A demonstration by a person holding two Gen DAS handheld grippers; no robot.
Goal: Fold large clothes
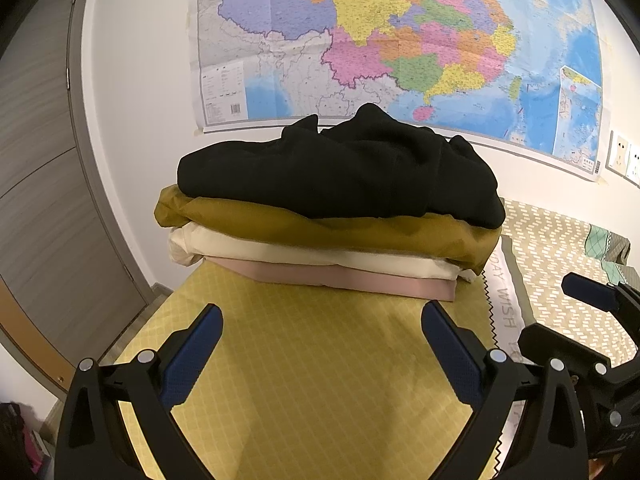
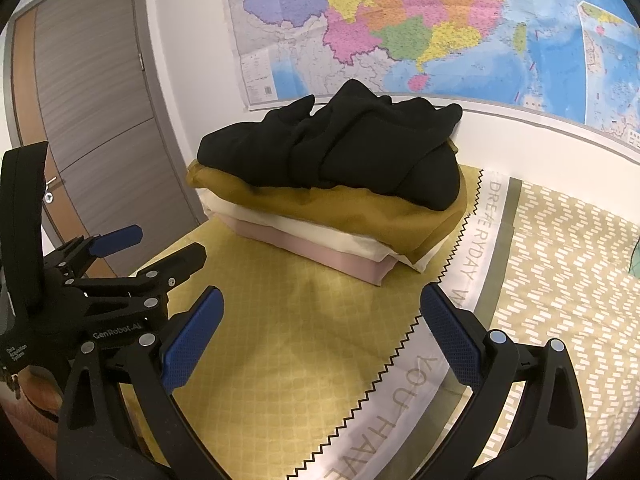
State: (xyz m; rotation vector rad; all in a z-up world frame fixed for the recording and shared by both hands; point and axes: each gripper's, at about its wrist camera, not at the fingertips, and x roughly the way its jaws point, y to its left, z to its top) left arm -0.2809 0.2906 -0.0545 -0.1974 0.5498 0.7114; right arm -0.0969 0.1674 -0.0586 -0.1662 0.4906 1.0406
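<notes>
Four folded garments (image 1: 328, 216) stacked beyond both wide-spread, empty grippers (image 1: 322, 332), yellow cloth (image 2: 300, 340) bare between.

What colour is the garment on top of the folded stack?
Black: the loosely folded black garment lies on a mustard one; clearest in the right wrist view.

The left gripper (image 2: 120, 256), seen at 9 o'clock in the right wrist view, is carrying the brand "GenRobot.AI" in white on its black body, and a small label reading "Data Acquisition System". The white band of the bedspread (image 2: 404, 392), running from 1 o'clock to 6 o'clock, is showing grey letters: "EVERYDAY" and "YOU HAVE". In the left wrist view this band is showing "DAY WISH". The print on the wall map (image 2: 400, 20) is too small to read.
</notes>
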